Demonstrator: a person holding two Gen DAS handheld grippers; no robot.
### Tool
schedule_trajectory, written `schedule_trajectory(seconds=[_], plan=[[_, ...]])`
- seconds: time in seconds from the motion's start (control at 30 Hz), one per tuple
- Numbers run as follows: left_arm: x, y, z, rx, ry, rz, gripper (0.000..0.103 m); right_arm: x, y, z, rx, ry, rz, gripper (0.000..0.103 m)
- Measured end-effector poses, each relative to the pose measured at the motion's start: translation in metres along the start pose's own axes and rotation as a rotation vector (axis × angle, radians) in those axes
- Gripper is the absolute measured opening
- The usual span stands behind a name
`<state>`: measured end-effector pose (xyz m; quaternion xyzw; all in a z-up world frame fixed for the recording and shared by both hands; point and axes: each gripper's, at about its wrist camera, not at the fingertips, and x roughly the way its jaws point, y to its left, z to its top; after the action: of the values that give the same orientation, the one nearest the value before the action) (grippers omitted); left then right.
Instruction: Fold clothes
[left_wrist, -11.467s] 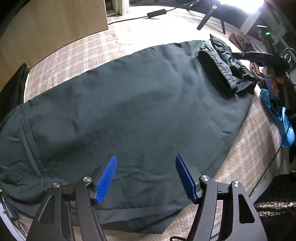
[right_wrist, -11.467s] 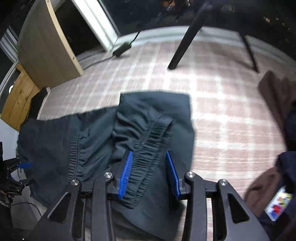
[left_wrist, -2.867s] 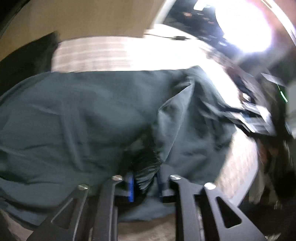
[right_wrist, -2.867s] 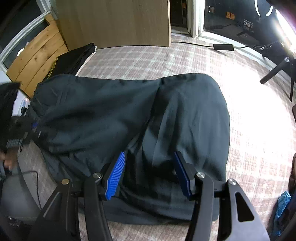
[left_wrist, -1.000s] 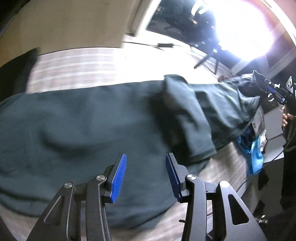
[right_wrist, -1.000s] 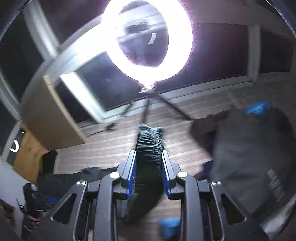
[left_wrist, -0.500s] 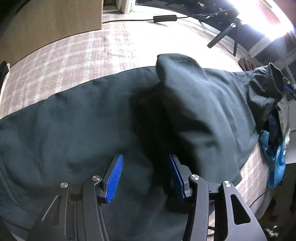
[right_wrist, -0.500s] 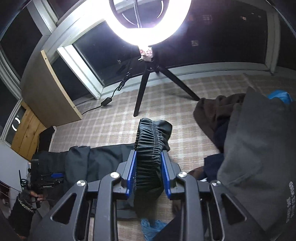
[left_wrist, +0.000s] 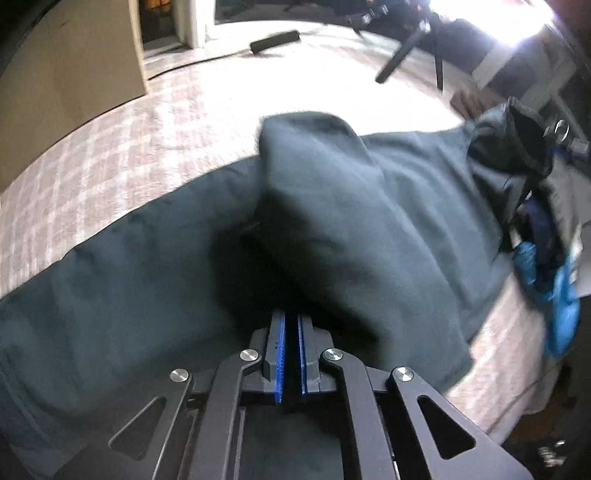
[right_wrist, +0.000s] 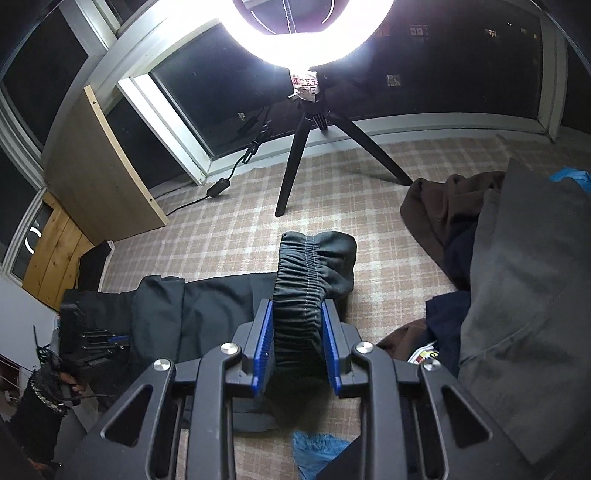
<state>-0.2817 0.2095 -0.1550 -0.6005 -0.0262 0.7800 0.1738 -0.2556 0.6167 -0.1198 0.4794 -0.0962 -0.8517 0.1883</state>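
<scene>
Left tongs (left_wrist: 291, 332): 2 blue pads drawn together, tips buried in a raised fold of the dark trousers (left_wrist: 332, 229); whether cloth lies between them cannot be told. The trousers lie spread across the checked bed (left_wrist: 129, 140), reaching its near edge. Right tongs (right_wrist: 297, 343): pads partly apart, clamped on the gathered elastic waistband (right_wrist: 303, 280), held above the bed.

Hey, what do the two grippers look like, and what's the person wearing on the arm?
Both the left gripper and right gripper are black linkage frames with silver rivets and ribbed blue pads. A thin cable trails from the left one. The person's sleeve is black, with a speckled knit cuff.
</scene>
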Motion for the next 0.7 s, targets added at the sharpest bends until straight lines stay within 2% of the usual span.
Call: schedule_trajectory(seconds=[0.17, 0.27, 0.37, 0.47, 0.6, 0.7], plan=[[-0.052, 0.027, -0.019, -0.032, -0.075, -0.003, 0.002, -0.007, 0.013, 0.003, -0.014, -0.012, -0.001, 0.025], [-0.078, 0.056, -0.03, -0.07, -0.111, 0.038, 0.002, -0.008, 0.024, 0.004, -0.024, -0.015, -0.005, 0.025], [-0.108, 0.087, -0.055, -0.11, -0.142, 0.095, 0.002, -0.009, 0.035, 0.003, -0.031, -0.017, -0.003, 0.025], [-0.135, 0.129, -0.089, -0.167, -0.14, 0.196, 0.002, -0.01, 0.048, 0.0, -0.046, -0.018, -0.008, 0.025], [-0.152, 0.177, -0.13, -0.283, -0.126, 0.239, 0.002, -0.01, 0.062, -0.004, -0.056, -0.015, -0.017, 0.025], [-0.151, 0.189, -0.145, -0.284, -0.104, 0.253, 0.002, -0.007, 0.072, -0.006, -0.064, -0.008, -0.028, 0.025]])
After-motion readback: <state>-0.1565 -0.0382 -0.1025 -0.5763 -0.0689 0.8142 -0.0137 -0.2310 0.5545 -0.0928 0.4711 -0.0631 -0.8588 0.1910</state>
